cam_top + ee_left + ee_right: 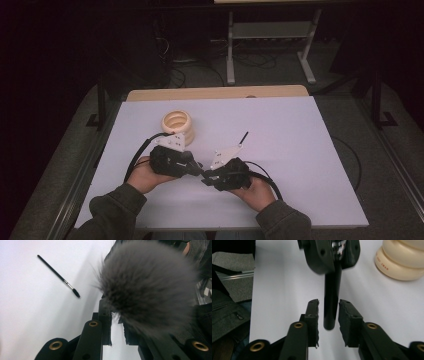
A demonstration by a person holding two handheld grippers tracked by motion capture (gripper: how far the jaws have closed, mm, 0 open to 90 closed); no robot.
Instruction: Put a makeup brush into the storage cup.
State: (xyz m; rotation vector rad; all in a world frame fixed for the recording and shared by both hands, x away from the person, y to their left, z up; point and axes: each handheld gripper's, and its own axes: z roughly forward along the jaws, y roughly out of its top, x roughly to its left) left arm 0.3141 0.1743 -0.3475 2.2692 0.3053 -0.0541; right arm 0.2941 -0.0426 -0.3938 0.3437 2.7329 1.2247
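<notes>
My left gripper (199, 169) is shut on a large makeup brush (147, 285), gripped near its silver ferrule. The fluffy grey head points back at the camera in the left gripper view. The brush's black handle (332, 295) reaches forward between the fingers of my right gripper (329, 305), which is open, with a gap on each side of the handle. The two grippers meet tip to tip at the middle of the table, with the right gripper (207, 179) just right of the left. A thin black brush (243, 137) lies loose beyond them on the white table (300, 150).
A cream holder of stacked rings (177, 125) stands behind the left gripper, close to its cable. The table's wooden far edge (215, 92) lies beyond it. Dark floor and a metal frame (270, 30) are at the back.
</notes>
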